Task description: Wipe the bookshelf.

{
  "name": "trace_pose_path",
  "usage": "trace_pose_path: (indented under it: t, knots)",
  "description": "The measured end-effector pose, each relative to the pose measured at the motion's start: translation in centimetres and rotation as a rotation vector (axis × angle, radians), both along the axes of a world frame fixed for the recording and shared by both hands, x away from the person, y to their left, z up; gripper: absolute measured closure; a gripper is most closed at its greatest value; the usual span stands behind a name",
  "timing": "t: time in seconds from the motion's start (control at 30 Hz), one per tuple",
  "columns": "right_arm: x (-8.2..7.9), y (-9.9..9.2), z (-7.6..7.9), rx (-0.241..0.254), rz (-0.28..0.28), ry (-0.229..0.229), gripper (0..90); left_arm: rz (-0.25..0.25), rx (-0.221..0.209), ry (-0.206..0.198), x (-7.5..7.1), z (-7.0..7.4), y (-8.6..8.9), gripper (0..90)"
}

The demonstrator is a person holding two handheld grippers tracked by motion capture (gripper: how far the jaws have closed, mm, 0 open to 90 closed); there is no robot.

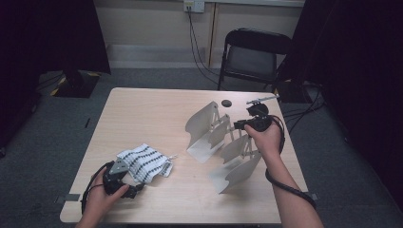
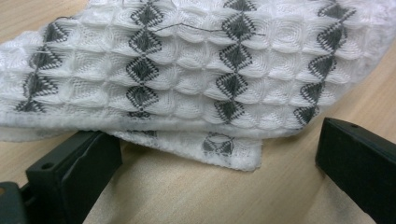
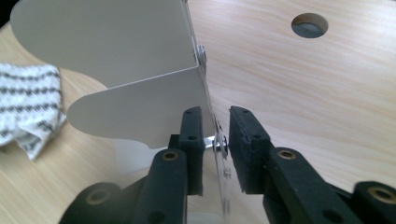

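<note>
A white waffle-weave cloth (image 1: 142, 163) (image 2: 196, 79) with black diamond rows lies crumpled near the table's front left. My left gripper (image 1: 132, 179) (image 2: 210, 149) rests low at the cloth's near edge. Its jaws stand wide apart, and the cloth's corner lies between them untouched. A white metal folding rack (image 1: 214, 137) (image 3: 116, 56) with curved plates on scissor links stands right of centre. My right gripper (image 1: 236, 126) (image 3: 215, 116) is at the rack's far side. Its jaws straddle a thin plate edge and bolt, with a small gap on each side. The cloth (image 3: 28, 102) also lies beyond the rack in the right gripper view.
The light wooden table (image 1: 152, 109) has a round cable hole (image 1: 226, 102) (image 3: 308, 24) just behind the rack. A black folding chair (image 1: 252, 54) stands beyond the far edge. Cables hang from a wall socket, and dark curtains flank both sides.
</note>
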State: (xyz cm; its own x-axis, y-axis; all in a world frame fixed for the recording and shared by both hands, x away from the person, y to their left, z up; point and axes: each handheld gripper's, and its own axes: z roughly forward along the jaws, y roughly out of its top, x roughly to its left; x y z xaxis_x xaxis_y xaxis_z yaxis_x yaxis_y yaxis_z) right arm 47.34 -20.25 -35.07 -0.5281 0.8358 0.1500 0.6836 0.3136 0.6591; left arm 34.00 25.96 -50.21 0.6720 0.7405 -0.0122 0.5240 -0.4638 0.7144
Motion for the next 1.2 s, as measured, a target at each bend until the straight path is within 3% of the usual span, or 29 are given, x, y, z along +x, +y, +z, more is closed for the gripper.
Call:
trace_pose_path:
  t: [0.13, 0.43, 0.7, 0.97, 1.2]
  knots:
    - [-0.4, -0.3, 0.2, -0.028, 0.002, -0.023, 61.6, 0.000, 0.000, 0.000, 0.0, 0.0, 0.0, 0.0]
    - [-1.5, -1.7, 0.8, 0.010, 0.041, -0.058, 41.5, 0.000, 0.000, -0.001, 0.0, 0.0, 0.0, 0.0]
    - [-2.3, -4.2, 0.8, 0.032, 0.017, -0.100, 34.6, 0.000, 0.000, -0.001, 0.0, 0.0, 0.0, 0.0]
    - [-3.0, -6.5, -0.7, 0.040, -0.007, -0.119, 30.3, 0.000, 0.000, -0.001, 0.0, 0.0, 0.0, 0.0]
    - [-3.6, -8.5, -2.4, 0.040, -0.054, -0.105, 27.0, 0.000, 0.000, -0.001, 0.0, 0.0, 0.0, 0.0]
